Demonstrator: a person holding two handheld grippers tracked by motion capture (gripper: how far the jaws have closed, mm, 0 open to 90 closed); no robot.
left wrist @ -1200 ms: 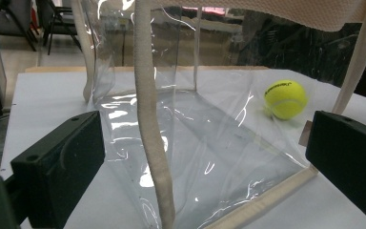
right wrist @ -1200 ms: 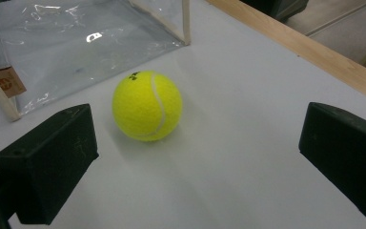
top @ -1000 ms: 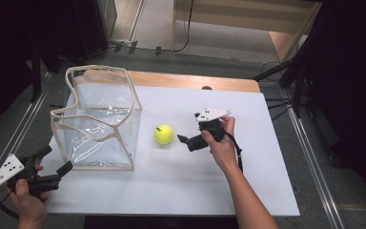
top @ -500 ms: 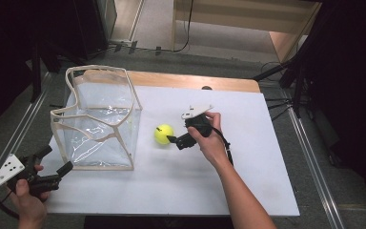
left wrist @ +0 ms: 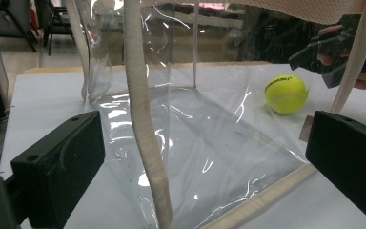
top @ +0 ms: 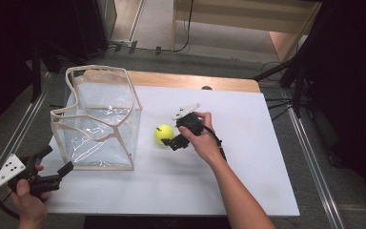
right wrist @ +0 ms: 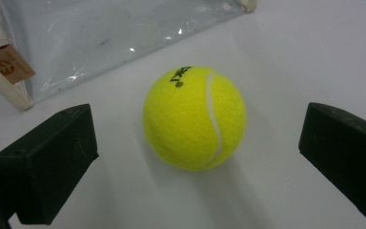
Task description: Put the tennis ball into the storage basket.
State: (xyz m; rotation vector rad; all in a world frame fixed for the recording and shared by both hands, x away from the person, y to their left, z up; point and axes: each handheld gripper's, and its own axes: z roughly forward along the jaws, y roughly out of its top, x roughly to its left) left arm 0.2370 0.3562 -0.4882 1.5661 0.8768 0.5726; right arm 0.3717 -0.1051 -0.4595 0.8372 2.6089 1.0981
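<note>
On the white table [top: 248, 143] a yellow tennis ball [top: 164, 133] lies a little left of the centre of the high view, just to the right of the clear plastic bag [top: 97, 121] with the cream fabric trim. The ball is outside the bag and sits on the bare table surface.

The right gripper [top: 175, 142] is now just beside the ball, at its right side. One second ago it was further to the right and apart from the ball; half a second ago it was already near, and now its tips are at the ball's lower right edge. In the right gripper view the tennis ball [right wrist: 194, 118] is in the middle of the frame, between the two black jaws, which stand wide apart at the lower left and the lower right. The jaws do not touch the ball, so this gripper is open and grips nothing.

The left gripper [top: 55, 167] is in the lower left corner of the high view, at the near corner of the bag, and it has not moved from the earlier frames. In the left gripper view its jaws are spread wide too, with the clear plastic bag [left wrist: 171, 119] before them and the tennis ball [left wrist: 286, 93] seen through the plastic at the upper right. It holds nothing
</note>
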